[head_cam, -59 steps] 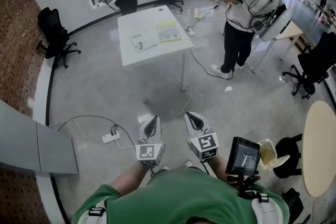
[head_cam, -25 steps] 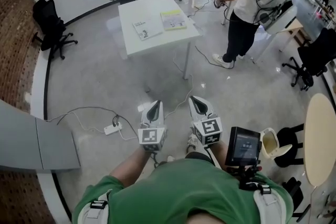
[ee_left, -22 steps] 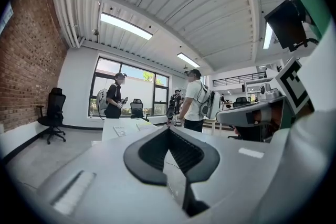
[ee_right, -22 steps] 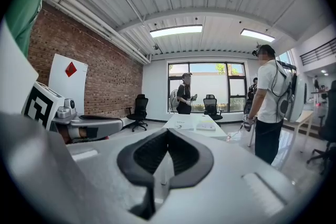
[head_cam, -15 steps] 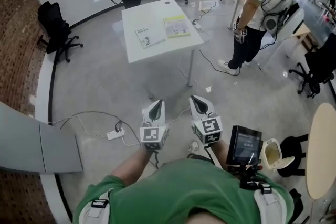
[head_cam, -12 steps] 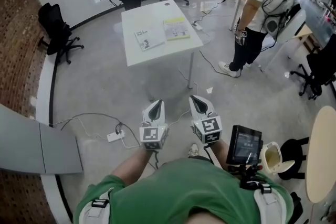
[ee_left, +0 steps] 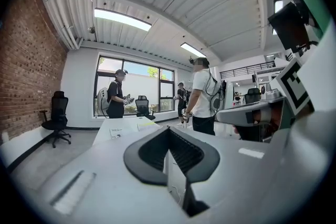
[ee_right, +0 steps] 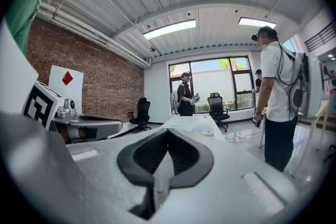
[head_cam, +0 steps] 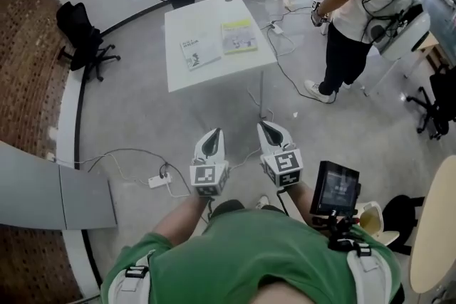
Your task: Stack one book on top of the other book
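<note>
- Yellow-green book [head_cam: 238,36] and white book [head_cam: 200,53] are lying side by side on the tabletop [head_cam: 214,75].
- Left hand-held gripper [head_cam: 211,142] and right hand-held gripper [head_cam: 271,132], both pressed together and empty, are pointing at the tabletop from well short of it.
- Power strip [head_cam: 159,181] is lying on the floor before the tabletop, likely risking a trip.

We see a white worktop [head_cam: 214,75] on a glossy grey floor [head_cam: 142,117]. The first book [head_cam: 200,52] is white with dark print and a touch of green, and the second book [head_cam: 239,35] is pale yellow-green. Our left tool [head_cam: 211,135] and right tool [head_cam: 268,127] are light grey with black inner faces, each bearing black-and-white square markers. Our shirt [head_cam: 249,260] is green, the wall [head_cam: 28,82] is red-brown brick, and the chair [head_cam: 82,35] is black.
</note>
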Demonstrator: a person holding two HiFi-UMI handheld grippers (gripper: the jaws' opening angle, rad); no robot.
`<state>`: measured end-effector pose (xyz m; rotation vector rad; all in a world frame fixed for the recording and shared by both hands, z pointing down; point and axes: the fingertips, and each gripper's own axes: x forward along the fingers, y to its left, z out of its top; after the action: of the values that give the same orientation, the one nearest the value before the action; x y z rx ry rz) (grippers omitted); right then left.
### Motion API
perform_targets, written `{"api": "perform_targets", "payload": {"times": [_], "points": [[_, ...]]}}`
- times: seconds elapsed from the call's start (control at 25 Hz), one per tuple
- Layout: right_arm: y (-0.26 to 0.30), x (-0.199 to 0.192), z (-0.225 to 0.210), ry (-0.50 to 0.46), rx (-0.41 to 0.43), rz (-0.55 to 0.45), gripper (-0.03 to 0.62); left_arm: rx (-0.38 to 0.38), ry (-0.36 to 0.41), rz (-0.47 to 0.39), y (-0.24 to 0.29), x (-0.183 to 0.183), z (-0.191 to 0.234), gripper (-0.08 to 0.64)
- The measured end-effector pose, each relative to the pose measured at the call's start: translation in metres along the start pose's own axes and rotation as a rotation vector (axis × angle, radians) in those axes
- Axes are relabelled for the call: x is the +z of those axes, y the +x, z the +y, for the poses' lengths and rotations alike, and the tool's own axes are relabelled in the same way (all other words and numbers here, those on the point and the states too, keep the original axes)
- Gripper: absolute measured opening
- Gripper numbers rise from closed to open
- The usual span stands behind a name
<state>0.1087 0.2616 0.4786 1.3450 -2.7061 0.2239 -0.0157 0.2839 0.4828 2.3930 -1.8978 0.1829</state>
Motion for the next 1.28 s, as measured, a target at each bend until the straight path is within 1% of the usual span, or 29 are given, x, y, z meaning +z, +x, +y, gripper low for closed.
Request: {"api": "perform_targets", "payload": {"times": [0.16, 0.32, 0.44, 0.56, 0.72, 0.76, 0.88, 0.96, 1.08, 1.2, 1.28], "points": [[0.011, -0.004, -0.022, 0.002, -0.005, -0.006, 0.003, 0.013, 0.016, 0.014, 0.015, 0.000, -0.002, 0.006], [0.026, -0.002, -0.033, 0.013, -0.014, 0.009, 0.003, 0.000, 0.036, 0.012, 0.036, -0.013, 0.006, 0.006], [0.044, -0.004, -0.044, 0.005, -0.020, 0.019, 0.003, 0.003, 0.005, 0.017, 0.056, -0.009, 0.014, 0.006], [0.061, 0.001, -0.052, -0.005, -0.033, 0.045, 0.003, -0.001, 0.002, 0.008, 0.079, -0.012, 0.026, 0.006], [0.091, 0.005, -0.065, -0.051, -0.062, 0.054, 0.003, -0.001, -0.032, 0.014, 0.106, -0.005, 0.046, 0.006], [0.099, 0.006, -0.067, -0.054, -0.064, 0.054, 0.003, -0.006, -0.026, 0.010, 0.114, -0.006, 0.052, 0.006], [0.121, 0.012, -0.070, -0.057, -0.084, 0.063, 0.003, -0.021, 0.024, 0.004, 0.133, -0.011, 0.070, 0.006], [0.137, 0.018, -0.071, -0.059, -0.095, 0.055, 0.003, -0.025, 0.043, 0.000, 0.144, -0.008, 0.082, 0.006], [0.156, 0.021, -0.074, -0.064, -0.125, 0.067, 0.003, -0.045, 0.048, -0.016, 0.160, 0.000, 0.098, 0.006], [0.170, 0.014, -0.077, -0.065, -0.151, 0.086, 0.003, -0.064, 0.040, -0.017, 0.175, -0.004, 0.109, 0.006], [0.178, 0.011, -0.076, -0.054, -0.151, 0.084, 0.003, -0.069, 0.037, -0.006, 0.180, -0.008, 0.116, 0.006]]}}
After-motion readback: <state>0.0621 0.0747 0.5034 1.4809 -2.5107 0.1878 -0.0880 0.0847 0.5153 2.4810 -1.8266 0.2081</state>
